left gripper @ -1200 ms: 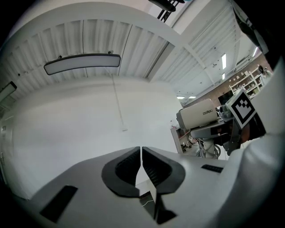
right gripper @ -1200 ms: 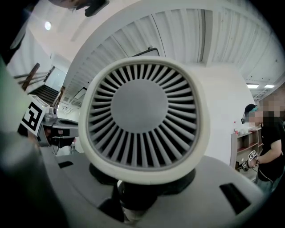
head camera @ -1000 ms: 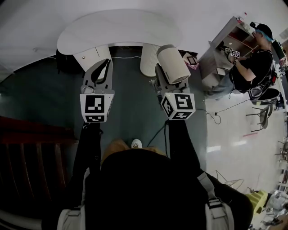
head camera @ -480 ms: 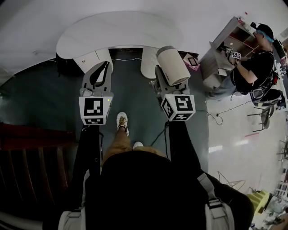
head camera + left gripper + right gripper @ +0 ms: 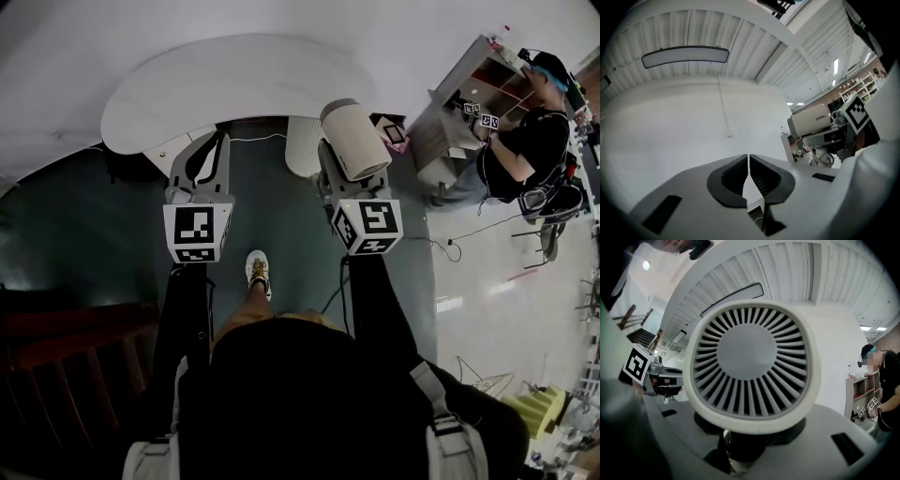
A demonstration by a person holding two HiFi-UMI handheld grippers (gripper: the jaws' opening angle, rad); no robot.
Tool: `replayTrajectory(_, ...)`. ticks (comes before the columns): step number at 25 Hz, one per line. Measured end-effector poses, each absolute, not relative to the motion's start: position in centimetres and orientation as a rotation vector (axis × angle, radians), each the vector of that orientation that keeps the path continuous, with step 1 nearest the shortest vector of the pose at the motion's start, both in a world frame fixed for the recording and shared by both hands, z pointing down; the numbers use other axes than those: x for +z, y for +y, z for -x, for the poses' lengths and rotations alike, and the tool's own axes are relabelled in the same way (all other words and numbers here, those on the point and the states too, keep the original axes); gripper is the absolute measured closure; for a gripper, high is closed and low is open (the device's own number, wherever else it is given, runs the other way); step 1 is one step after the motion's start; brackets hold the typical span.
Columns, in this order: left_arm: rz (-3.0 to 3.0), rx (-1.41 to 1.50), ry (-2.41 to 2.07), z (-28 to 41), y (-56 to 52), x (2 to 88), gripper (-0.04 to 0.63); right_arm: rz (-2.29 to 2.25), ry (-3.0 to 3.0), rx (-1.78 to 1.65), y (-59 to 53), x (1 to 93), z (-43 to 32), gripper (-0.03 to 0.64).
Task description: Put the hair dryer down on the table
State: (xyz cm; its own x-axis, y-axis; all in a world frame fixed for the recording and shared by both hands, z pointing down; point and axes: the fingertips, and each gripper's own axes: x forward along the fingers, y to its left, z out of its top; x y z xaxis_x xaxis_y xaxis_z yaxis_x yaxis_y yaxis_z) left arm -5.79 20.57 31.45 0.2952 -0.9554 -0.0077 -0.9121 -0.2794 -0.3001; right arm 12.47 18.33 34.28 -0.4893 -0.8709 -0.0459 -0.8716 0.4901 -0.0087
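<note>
A white curved table (image 5: 234, 84) lies ahead of me, beyond both grippers. The cream hair dryer (image 5: 354, 139) stands up out of my right gripper (image 5: 330, 161), which is shut on its dark handle. In the right gripper view its round rear grille (image 5: 750, 364) fills the middle, and the handle drops between the jaws of the right gripper (image 5: 740, 446). My left gripper (image 5: 208, 155) is held level beside it, shut and empty. In the left gripper view the left gripper (image 5: 748, 161) shows its pads meeting, with the hair dryer (image 5: 811, 119) off to the right.
A white pedestal (image 5: 302, 145) stands under the table. A seated person (image 5: 525, 141) works at a shelf unit (image 5: 464, 103) on the right. Cables (image 5: 469, 230) trail over the light floor there. Dark wooden stairs (image 5: 66, 356) are at my left. My foot (image 5: 257, 272) is on the grey floor.
I have stepped forward: the table has come closer and lower in the head view, and my foot has moved ahead. Both grippers keep their pose, and the hair dryer stays held.
</note>
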Motion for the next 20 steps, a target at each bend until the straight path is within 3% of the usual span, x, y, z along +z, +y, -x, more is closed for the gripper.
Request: replayTrajectory(20, 2.41, -0.262, 1.558, 12.1, 2.9, 30.4, 0.569, 1.693, 2.606, 0.019, 2.3, 32.8, -5.8, 0.413)
